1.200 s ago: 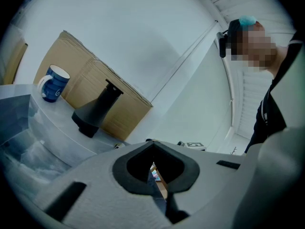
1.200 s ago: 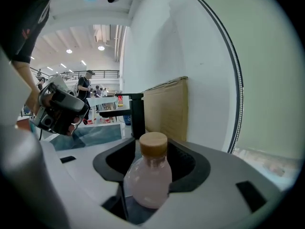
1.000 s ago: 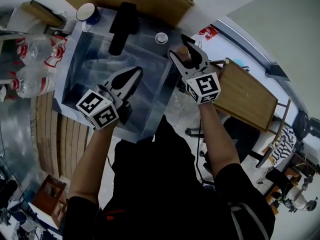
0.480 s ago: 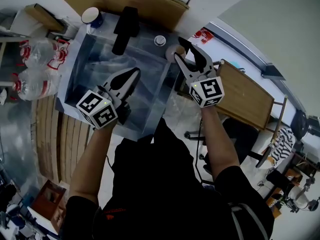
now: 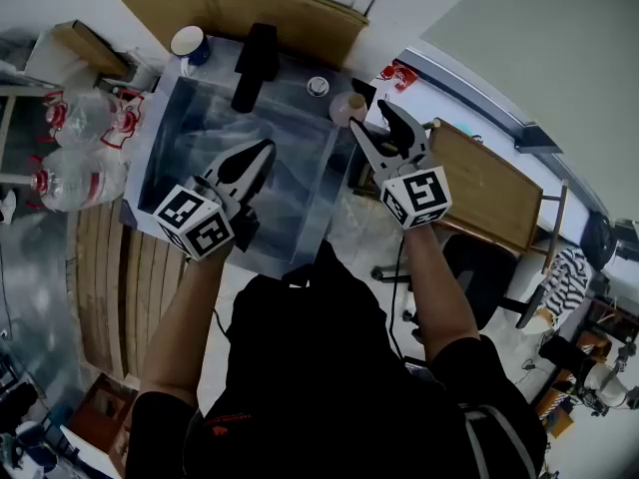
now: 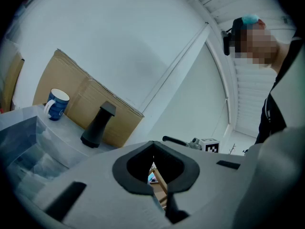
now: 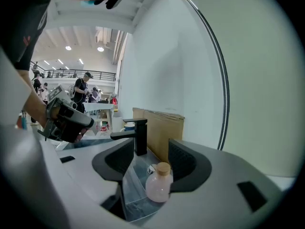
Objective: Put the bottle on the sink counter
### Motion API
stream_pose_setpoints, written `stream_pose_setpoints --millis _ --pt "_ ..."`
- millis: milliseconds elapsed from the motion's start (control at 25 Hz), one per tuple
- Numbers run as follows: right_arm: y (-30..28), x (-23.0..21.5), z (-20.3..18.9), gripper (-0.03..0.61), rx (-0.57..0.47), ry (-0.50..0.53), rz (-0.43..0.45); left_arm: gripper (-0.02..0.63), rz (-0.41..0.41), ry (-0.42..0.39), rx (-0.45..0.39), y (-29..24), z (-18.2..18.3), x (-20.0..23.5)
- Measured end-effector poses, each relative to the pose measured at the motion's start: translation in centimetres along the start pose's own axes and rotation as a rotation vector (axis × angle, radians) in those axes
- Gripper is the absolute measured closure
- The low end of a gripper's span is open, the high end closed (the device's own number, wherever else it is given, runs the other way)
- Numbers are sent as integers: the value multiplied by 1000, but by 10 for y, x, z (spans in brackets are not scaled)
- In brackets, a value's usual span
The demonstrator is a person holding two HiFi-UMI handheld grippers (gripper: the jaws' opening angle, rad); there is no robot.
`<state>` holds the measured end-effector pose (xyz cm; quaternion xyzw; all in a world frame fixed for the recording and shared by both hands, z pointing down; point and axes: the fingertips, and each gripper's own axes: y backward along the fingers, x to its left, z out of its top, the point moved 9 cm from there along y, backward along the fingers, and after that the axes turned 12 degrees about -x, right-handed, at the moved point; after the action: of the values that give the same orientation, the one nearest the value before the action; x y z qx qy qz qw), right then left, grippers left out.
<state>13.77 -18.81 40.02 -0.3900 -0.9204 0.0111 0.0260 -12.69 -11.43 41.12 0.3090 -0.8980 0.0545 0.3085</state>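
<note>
Right jaws: spread wide on my right gripper point(image 7: 148, 160), with nothing pinched between them.
Left jaws: pressed together on my left gripper point(image 6: 152, 151), tips meeting, nothing in them.
Bottle: I see the pink bottle point(image 7: 158, 185) upright on the counter point(image 7: 136, 190), just past the right tips. In the head view it stands clear of both pads.
Bottle's spot: the back right corner of the counter, beside the sink point(image 5: 200, 138).
Disc: a small round disc point(image 7: 151, 168) lies on the counter just behind the bottle; I can't tell what it is.
Faucet: a black faucet point(image 7: 139, 136) stands further back, its spout pointing over the basin.
Left gripper's place: I hold it above the sink's near right part, well apart from the bottle.
Mug: a blue mug point(image 6: 58, 104) sits at the back left corner.
Cardboard: a cardboard point(image 6: 71, 92) sheet leans on the wall behind the faucet and mug.
</note>
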Motion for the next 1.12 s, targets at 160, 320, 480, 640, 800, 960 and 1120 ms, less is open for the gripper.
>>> stream_pose_setpoints --millis 160,320,480,640,800,960,1120 --pt "11 14 17 373 -24 -10 -9 597 -5 -10 -3 11 5 -7" --pt "18 32 35 376 -45 -22 -11 597 -18 -28 -3 21 12 -14" --pt "25 50 48 379 -59 -48 8 597 -27 -41 -3 29 18 -22" --pt "31 68 62 387 -82 -71 22 597 -44 -67 -5 37 26 -31" --pt "37 83 74 394 -92 -62 50 597 -68 -111 5 44 32 -41" --pt "42 94 81 399 -100 -64 47 597 -87 -127 5 49 39 -47" --pt "44 104 87 399 -104 -72 49 597 -95 -131 -1 55 46 -48"
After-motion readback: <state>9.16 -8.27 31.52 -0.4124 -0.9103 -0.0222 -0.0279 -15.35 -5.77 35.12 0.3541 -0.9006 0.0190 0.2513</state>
